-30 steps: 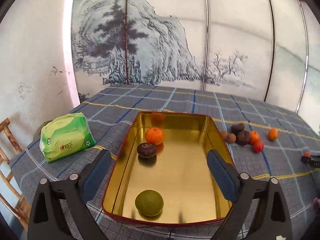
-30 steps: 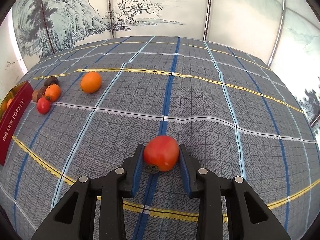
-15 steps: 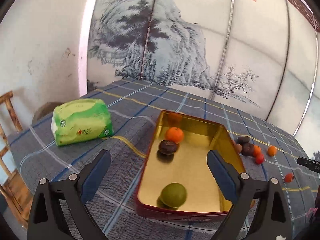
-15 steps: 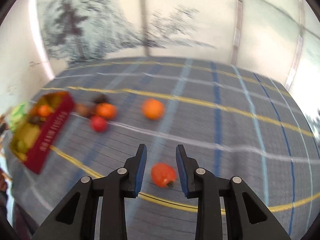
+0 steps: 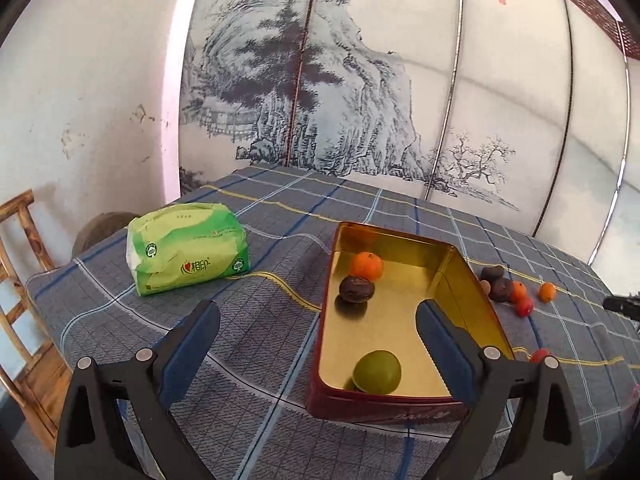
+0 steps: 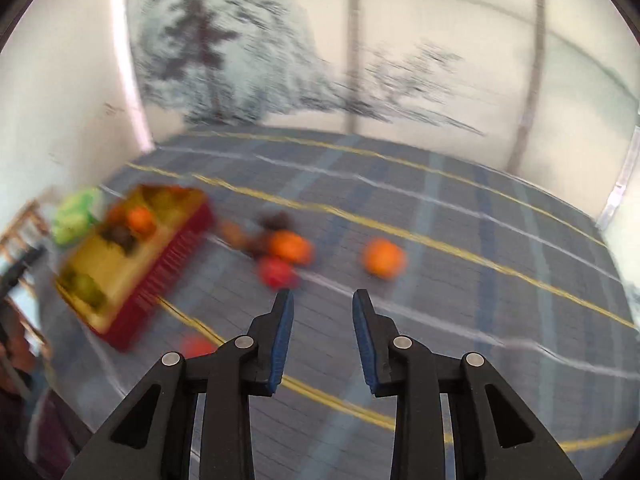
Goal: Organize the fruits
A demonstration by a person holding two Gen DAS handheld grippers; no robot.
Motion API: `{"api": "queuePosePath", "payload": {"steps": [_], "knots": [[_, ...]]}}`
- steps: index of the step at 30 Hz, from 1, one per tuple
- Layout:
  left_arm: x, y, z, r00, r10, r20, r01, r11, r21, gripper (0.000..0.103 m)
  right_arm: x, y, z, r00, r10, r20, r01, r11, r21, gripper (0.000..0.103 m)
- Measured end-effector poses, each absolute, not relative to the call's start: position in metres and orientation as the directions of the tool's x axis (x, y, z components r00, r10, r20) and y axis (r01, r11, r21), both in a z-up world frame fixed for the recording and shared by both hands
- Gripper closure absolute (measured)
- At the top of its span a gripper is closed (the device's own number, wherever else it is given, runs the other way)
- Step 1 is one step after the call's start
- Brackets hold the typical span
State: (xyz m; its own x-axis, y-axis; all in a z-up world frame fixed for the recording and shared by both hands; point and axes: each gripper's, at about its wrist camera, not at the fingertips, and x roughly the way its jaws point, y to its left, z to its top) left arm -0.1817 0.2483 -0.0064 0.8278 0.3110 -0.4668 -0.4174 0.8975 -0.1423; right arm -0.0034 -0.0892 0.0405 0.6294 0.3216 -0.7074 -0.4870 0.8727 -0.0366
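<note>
A red tin with a gold inside (image 5: 472,292) sits on the plaid tablecloth. It holds an orange (image 5: 366,265), a dark fruit (image 5: 356,289) and a green fruit (image 5: 377,372). My left gripper (image 5: 318,350) is open and empty, above the tin's near left corner. Several loose fruits (image 5: 516,294) lie right of the tin. The right wrist view is blurred. My right gripper (image 6: 323,340) is open and empty above the cloth. A red tomato (image 6: 196,346) lies on the cloth to its lower left. An orange (image 6: 383,258) and a red fruit (image 6: 276,272) lie ahead. The tin (image 6: 160,276) is at the left.
A green tissue pack (image 5: 188,246) lies on the table left of the tin. A wooden chair (image 5: 20,280) stands past the table's left edge. A painted screen stands behind the table. The tip of the other gripper (image 5: 622,306) shows at the right edge.
My right gripper opened and let go of the red tomato, then lifted and swung left; the tomato stays on the cloth. My left gripper pulled back and left from the tin, still open.
</note>
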Motion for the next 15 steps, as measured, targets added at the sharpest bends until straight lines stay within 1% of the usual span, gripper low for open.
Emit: {"api": "queuePosePath", "payload": {"steps": [3,5,7,9,12,13,15], "knots": [[-0.180,0.240,-0.010,0.836,0.286,-0.468,-0.406,0.897,-0.178,0.005,-0.013,-0.113,0.031,0.567,0.367,-0.737,-0.475,0.877,0.072,0.064],[-0.178,0.235,-0.012,0.838,0.266,-0.476,-0.399,0.895,-0.201,0.005,-0.027,-0.097,0.026,0.533,0.422,-0.734,-0.525,0.845,0.104,0.063],[-0.174,0.227,-0.014,0.832,0.245,-0.498,-0.382,0.904,-0.192,0.005,-0.043,-0.066,0.023,0.508,0.479,-0.716,-0.596,0.795,0.108,0.063],[-0.175,0.222,-0.013,0.827,0.248,-0.505,-0.374,0.913,-0.163,0.005,-0.055,-0.031,0.019,0.483,0.512,-0.710,-0.665,0.742,0.083,0.061],[-0.181,0.219,-0.010,0.829,0.249,-0.501,-0.364,0.920,-0.146,0.004,-0.056,0.011,-0.001,0.524,0.429,-0.736,-0.698,0.711,-0.083,0.059],[-0.183,0.218,-0.009,0.831,0.247,-0.498,-0.362,0.921,-0.147,0.003,-0.050,0.014,-0.005,0.520,0.418,-0.745,-0.693,0.716,-0.082,0.059],[-0.186,0.218,-0.009,0.833,0.242,-0.497,-0.358,0.921,-0.153,0.002,-0.037,0.014,-0.012,0.482,0.444,-0.755,-0.702,0.711,-0.030,0.059]]}}
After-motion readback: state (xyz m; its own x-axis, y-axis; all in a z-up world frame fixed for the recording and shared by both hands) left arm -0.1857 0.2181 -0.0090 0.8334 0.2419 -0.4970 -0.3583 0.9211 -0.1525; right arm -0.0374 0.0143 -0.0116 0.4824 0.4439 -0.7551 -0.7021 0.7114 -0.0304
